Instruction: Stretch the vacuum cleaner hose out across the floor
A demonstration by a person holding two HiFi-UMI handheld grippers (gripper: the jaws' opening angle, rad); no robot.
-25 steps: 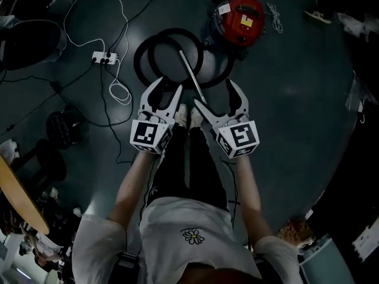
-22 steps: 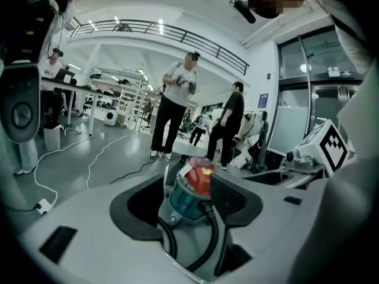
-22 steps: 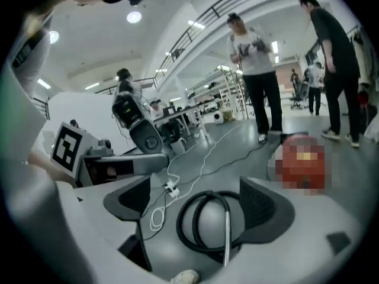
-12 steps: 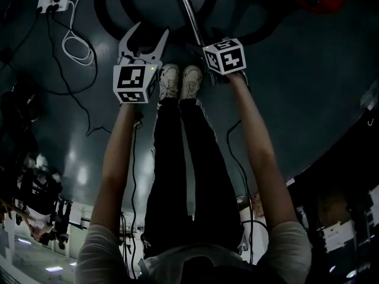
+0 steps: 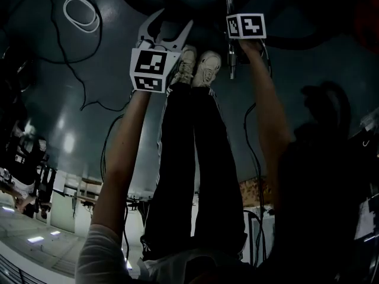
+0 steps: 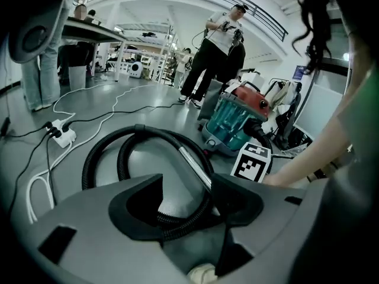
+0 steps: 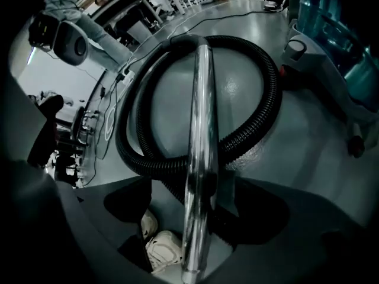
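Note:
The black ribbed vacuum hose [image 6: 109,149] lies coiled on the floor, with its shiny metal tube [image 7: 198,141] across the coil. It runs to the red and teal vacuum cleaner [image 6: 237,120]. My right gripper [image 7: 195,201] points steeply down, open, with the tube between its jaws and its pads clear of it; the head view shows only its marker cube [image 5: 246,25]. My left gripper [image 6: 186,195] is open low over the near side of the coil, holding nothing, left of the tube [image 5: 229,16]. Both sets of jaws have just been opening.
My white shoes [image 5: 198,67] stand between the grippers, just short of the coil. A white power strip [image 6: 62,136] and loose cables [image 5: 80,10] lie on the floor to the left. A person [image 6: 216,46] stands beyond the vacuum cleaner, near desks.
Both grippers have dropped from waist height to the floor. The right one now straddles the metal tube. The head view has tipped far forward, and the left jaws stand wider.

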